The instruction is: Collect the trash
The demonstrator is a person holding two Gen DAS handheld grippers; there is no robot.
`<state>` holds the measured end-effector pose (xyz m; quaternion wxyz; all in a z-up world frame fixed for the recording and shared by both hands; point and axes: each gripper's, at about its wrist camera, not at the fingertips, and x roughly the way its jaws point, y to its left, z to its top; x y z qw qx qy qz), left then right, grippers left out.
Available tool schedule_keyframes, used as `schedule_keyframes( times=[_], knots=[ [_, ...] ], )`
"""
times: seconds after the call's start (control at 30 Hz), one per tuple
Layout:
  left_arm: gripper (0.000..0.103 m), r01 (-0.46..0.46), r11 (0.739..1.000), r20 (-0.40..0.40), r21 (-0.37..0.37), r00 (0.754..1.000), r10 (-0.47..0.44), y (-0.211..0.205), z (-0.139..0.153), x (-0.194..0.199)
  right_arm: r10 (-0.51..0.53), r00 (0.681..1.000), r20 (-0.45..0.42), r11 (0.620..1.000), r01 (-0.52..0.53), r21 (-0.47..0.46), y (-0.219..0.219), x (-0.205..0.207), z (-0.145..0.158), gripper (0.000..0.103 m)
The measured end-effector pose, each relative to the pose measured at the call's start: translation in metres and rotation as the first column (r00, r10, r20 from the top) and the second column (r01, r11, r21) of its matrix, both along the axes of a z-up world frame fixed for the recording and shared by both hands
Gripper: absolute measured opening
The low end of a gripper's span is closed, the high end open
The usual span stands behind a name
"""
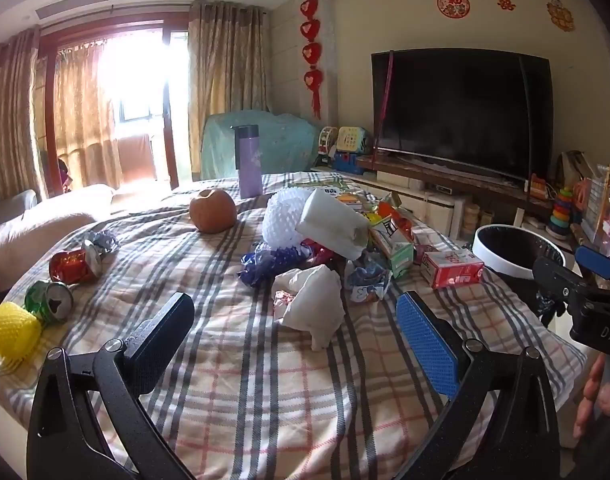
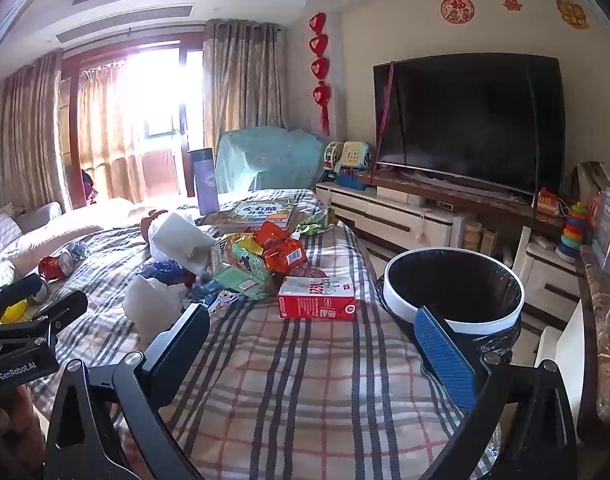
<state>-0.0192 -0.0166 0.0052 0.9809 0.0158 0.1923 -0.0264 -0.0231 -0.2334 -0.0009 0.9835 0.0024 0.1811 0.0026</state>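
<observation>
Trash pile sits mid-table on plaid cloth; bin just off its right edge, apparently empty. Left gripper and right gripper both spread wide, holding nothing, above bare cloth.

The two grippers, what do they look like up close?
Both match: the left gripper and right gripper have black metal linkage arms with silver pivot screws, one black finger and one with a ribbed blue pad. White lettering marks the black bodies.
</observation>
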Motion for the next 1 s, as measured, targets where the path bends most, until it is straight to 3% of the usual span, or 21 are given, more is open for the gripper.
schedule_keyframes(
  times=[1.0],
  knots=[
    [0.103,0.003,1.0,-0.006,0.003,1.0,-0.003,-0.0019,-0.0002,0.002,0.01,0.999,-0.039,1.0,-0.01,-0.005,0.0008,0.0012,-0.0027,0.103]
  ],
)
